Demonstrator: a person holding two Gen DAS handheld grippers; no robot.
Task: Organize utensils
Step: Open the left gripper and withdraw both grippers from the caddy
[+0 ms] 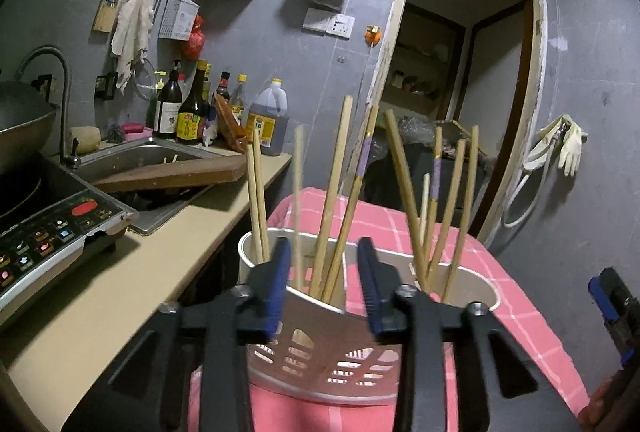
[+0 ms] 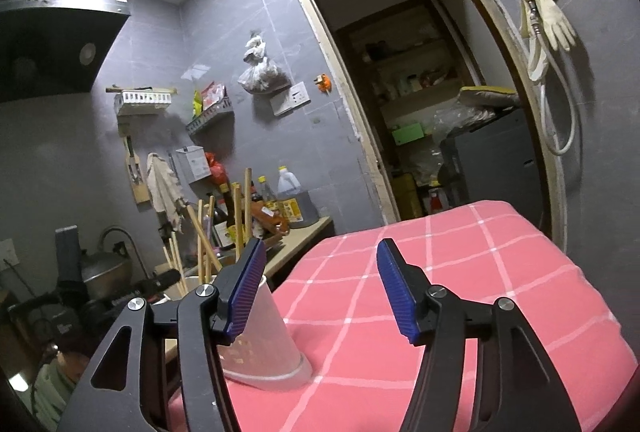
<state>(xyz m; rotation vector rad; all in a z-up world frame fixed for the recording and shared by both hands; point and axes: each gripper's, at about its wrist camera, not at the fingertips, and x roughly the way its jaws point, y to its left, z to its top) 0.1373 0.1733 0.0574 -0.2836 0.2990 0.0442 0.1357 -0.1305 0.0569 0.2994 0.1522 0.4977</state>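
Note:
A pale slotted utensil holder stands on the pink checked tablecloth, right in front of my left gripper. Several wooden chopsticks stand upright in its compartments, two of them with purple bands. The left jaws are open; a few chopsticks rise between the blue pads without being touched. In the right wrist view my right gripper is open and empty over the tablecloth. The holder with its chopsticks sits just behind its left finger. The right gripper also shows at the left wrist view's right edge.
Left of the table runs a beige counter with an induction cooker, a sink with a wooden cutting board across it, and sauce bottles. An open doorway lies behind. Part of a person shows low left.

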